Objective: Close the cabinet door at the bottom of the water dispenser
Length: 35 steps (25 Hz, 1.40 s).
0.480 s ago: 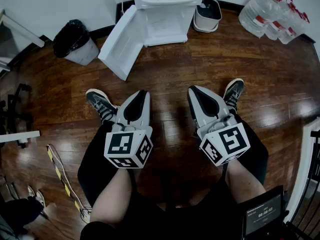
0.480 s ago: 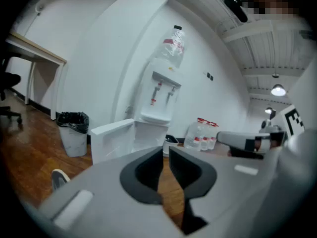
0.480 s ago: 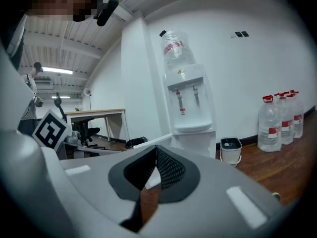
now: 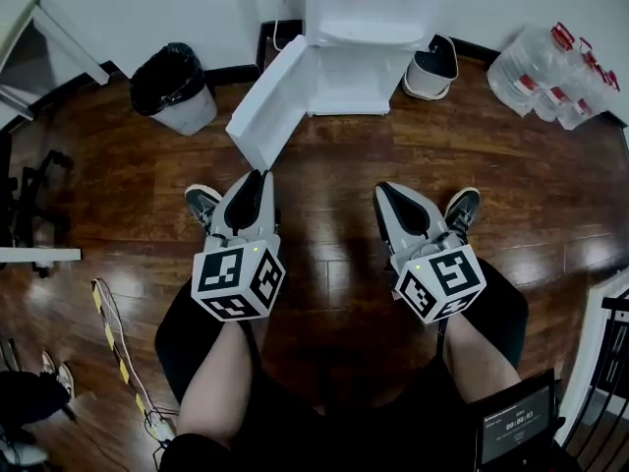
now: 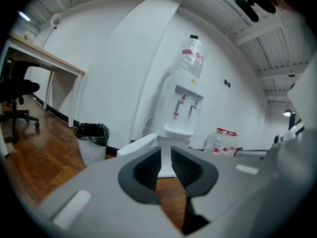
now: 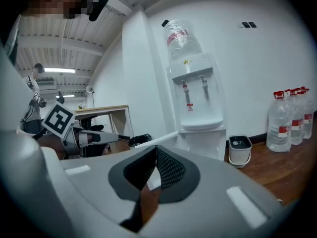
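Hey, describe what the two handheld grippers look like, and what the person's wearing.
The left gripper and right gripper are light grey shells with black-lined jaws. Each carries a white cube printed with black square markers. No sleeves show; the clothing looks black, and the shoes are dark with pale soles.

Dark, glossy wood floor (image 4: 344,165) meets a white wall (image 4: 147,8). A black-lined bin (image 4: 175,87) stands against that wall. Left of the bin are a desk (image 5: 44,58) and a black office chair (image 5: 17,90); well right of it are clear water bottles (image 4: 550,67).
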{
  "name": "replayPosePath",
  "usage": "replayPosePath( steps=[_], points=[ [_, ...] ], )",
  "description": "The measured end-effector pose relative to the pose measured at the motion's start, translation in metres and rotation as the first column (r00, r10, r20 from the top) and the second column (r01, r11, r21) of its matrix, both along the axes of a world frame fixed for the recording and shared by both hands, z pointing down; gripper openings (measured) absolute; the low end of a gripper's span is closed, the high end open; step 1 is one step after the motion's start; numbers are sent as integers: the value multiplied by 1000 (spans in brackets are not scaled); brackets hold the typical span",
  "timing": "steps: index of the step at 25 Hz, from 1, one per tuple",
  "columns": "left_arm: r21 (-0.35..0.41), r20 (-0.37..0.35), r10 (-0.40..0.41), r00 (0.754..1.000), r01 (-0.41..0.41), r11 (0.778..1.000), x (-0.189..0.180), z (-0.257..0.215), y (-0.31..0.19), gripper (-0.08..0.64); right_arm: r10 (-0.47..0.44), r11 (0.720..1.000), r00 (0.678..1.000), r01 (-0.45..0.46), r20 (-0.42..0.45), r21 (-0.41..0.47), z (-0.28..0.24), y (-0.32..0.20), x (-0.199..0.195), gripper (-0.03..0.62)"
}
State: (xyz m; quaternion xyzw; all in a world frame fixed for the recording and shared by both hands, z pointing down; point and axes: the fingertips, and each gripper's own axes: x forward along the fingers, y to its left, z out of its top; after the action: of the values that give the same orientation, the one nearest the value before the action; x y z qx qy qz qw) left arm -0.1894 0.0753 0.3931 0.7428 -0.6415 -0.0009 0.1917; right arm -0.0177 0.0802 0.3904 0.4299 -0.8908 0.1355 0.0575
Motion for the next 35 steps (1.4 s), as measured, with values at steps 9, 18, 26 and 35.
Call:
replayPosePath(
  steps=[9, 18, 26, 35],
  points=[
    [-140, 53, -81, 995, 88, 986, -38, 45, -30, 178, -51, 999, 999, 52, 14, -11, -10, -45, -12, 5],
    [-291, 223, -68, 972, 133, 947, -75, 111, -67, 234, -108, 994, 993, 108, 46, -4, -21, -87, -41, 5],
    [-343, 276, -22, 961, 120, 932, -97, 137, -115, 297, -128, 990, 990, 130, 51, -44, -6, -128, -43, 5],
    [-437, 281, 37, 959, 93, 895, -75, 150, -109, 228, -100, 985, 982, 120, 159, -122, -18, -166, -47, 5]
  ],
)
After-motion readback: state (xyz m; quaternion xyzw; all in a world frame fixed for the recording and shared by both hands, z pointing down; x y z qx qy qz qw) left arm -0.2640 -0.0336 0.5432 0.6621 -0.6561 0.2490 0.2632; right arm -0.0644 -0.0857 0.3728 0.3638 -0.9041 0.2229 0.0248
